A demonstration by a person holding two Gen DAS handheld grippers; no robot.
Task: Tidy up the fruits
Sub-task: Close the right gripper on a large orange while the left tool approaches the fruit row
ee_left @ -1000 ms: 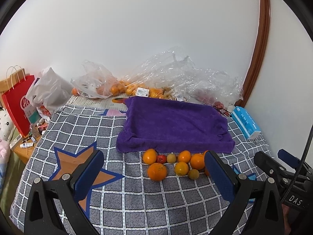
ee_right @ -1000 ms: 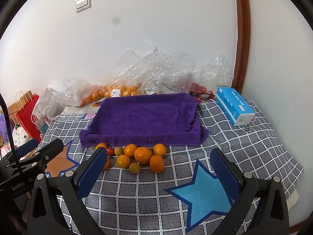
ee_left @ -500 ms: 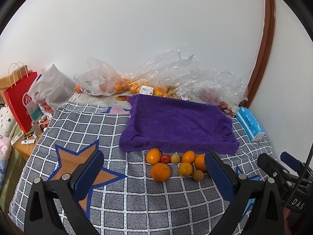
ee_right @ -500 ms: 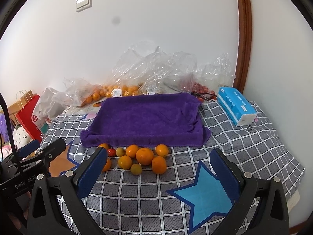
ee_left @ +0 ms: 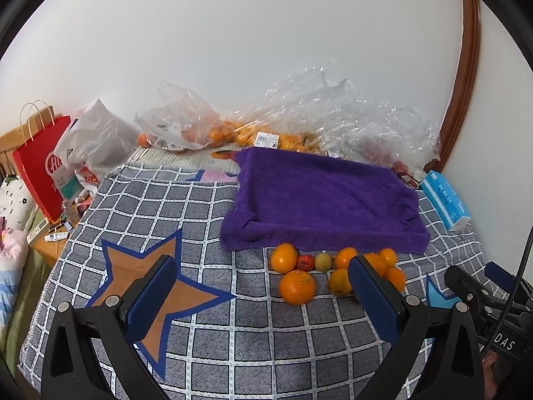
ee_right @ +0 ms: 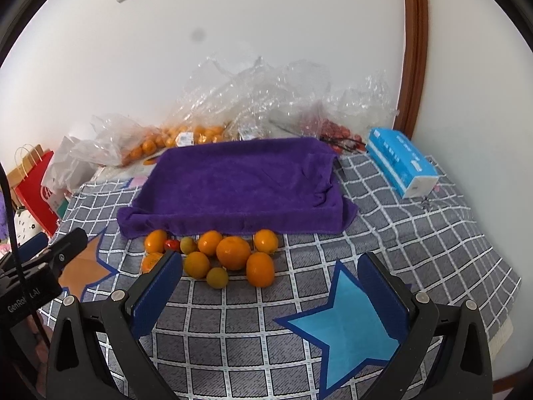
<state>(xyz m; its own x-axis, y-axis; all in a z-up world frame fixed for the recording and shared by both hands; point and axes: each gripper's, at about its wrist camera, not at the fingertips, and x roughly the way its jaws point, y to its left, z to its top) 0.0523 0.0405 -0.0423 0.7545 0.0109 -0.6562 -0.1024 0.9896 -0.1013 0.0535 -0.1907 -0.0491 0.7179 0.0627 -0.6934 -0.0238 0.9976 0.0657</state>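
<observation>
A cluster of loose fruit lies on the checked cloth in front of a purple towel-covered tray [ee_left: 319,196] [ee_right: 240,183]: several oranges, the largest [ee_left: 297,287] [ee_right: 233,252], a small red fruit [ee_left: 305,262] [ee_right: 172,244] and small yellow-green fruits [ee_left: 323,261] [ee_right: 217,277]. My left gripper [ee_left: 263,296] is open and empty, short of the fruit; its right finger hides some oranges. My right gripper [ee_right: 271,295] is open and empty, just short of the cluster. Each gripper shows at the other view's edge.
Clear plastic bags [ee_left: 313,113] [ee_right: 253,100] with more oranges lie against the wall behind the tray. A blue tissue pack [ee_left: 444,200] [ee_right: 401,163] sits right of the tray. A red paper bag [ee_left: 36,166] and white bags stand at the left, off the bed edge.
Both grippers have moved forward toward the fruit; the cluster and tray look larger and nearer. Both stay open and empty.
</observation>
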